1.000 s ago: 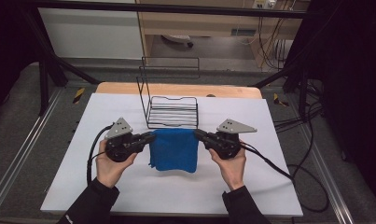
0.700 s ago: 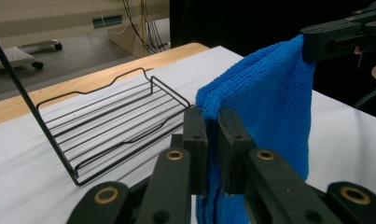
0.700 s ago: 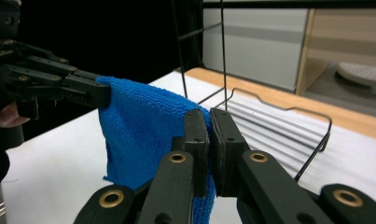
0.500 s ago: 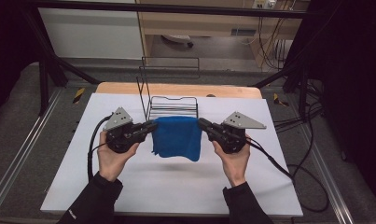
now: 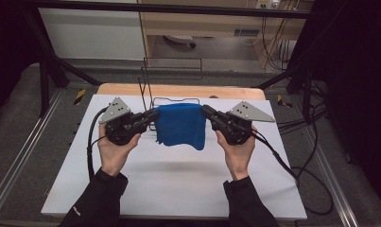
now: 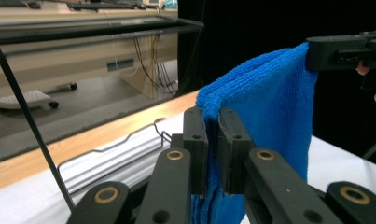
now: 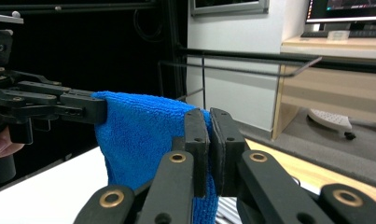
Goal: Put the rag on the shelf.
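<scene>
High view: blue cloth [image 5: 181, 125] folded, stretched between left gripper [image 5: 152, 116] and right gripper [image 5: 205, 112], clear of white table [image 5: 178, 184]; top edge taut, rest hanging below jaws; wire rack [image 5: 171, 82] just behind cloth, beyond both grippers. Left gripper view: jaws pressed together on one upper corner of cloth, pinching folded layers; other gripper clamped on far corner. Right gripper view: jaws likewise pinching opposite upper corner; cloth draped down from between pads; rack bars beyond jaws.
</scene>
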A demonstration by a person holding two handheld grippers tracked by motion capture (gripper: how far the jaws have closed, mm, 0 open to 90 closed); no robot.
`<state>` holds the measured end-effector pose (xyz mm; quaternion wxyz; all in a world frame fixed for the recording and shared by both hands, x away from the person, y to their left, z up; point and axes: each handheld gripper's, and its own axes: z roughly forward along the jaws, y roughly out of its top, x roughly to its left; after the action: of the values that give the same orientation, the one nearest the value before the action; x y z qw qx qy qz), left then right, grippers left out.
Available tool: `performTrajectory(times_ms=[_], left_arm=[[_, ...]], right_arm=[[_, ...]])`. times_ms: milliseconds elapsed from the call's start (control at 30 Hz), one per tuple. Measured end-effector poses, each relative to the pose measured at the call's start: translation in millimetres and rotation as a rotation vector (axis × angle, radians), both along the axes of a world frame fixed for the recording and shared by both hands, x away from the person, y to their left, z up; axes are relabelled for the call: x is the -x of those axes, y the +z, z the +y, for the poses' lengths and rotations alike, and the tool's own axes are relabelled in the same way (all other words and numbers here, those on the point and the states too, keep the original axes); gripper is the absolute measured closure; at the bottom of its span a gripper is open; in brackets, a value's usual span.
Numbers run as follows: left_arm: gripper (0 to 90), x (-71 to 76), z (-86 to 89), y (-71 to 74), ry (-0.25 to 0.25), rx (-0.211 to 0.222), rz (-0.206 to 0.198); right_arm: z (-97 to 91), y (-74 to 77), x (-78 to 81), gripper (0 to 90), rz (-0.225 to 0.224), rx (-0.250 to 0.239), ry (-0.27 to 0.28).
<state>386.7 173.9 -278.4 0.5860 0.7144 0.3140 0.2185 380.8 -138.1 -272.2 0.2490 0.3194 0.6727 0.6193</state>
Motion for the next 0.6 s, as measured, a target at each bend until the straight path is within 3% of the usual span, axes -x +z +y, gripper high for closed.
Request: performTrajectory(times_ms=[433, 600], left_arm=[[83.0, -7.5, 0.7, 23.6, 0.025, 0.058, -0.070], [83.1, -12.1, 1.7, 30.7, 0.033, 0.066, -0.082]], right_arm=[[3.7, 18.5, -7.9, 86.5, -0.053, -0.024, -0.026], [5.7, 27.5, -12.3, 86.5, -0.078, -0.004, -0.036]])
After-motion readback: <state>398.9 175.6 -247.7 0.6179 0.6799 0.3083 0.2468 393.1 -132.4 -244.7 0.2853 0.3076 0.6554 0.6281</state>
